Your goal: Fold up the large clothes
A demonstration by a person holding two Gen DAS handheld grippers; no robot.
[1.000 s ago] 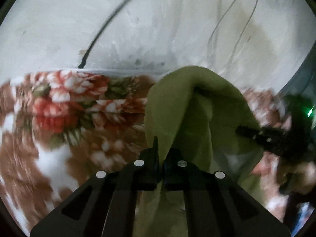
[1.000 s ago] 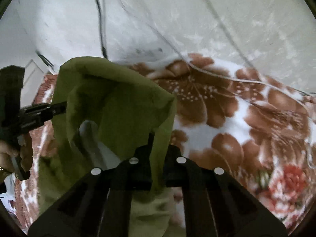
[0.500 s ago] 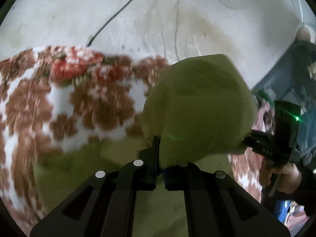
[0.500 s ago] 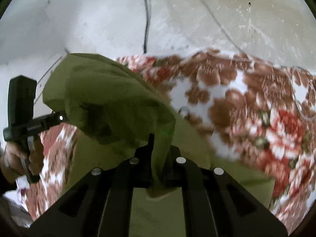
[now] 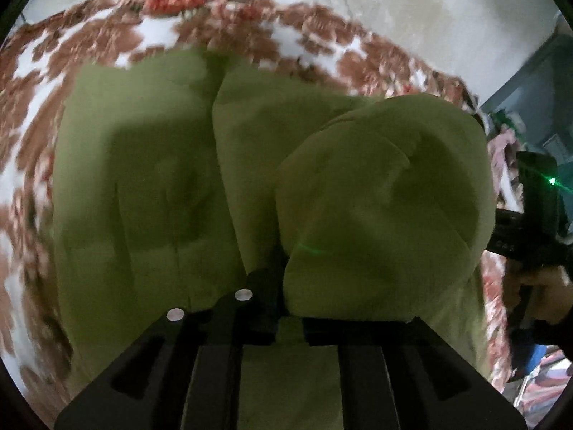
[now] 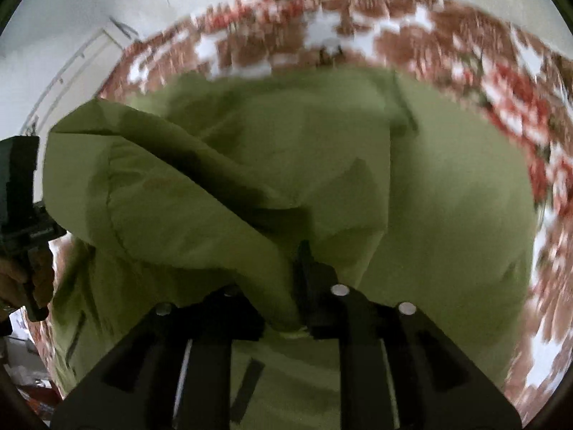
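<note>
I've got the green garment (image 5: 150, 186) spread on the floral blanket (image 5: 46, 82), which shows round its far and side edges in both wrist views. A raised fold of it billows just ahead of each tool. Left gripper (image 5: 283, 301): jaws have just been opening, cloth between them; can't tell if pads press on it. Right gripper (image 6: 292, 286): jaws have just been opening too, fold draped over the left finger, grip unclear. From the left wrist view my hand (image 5: 544, 297) holds the other tool at the garment's right edge. Views blurred.
</note>
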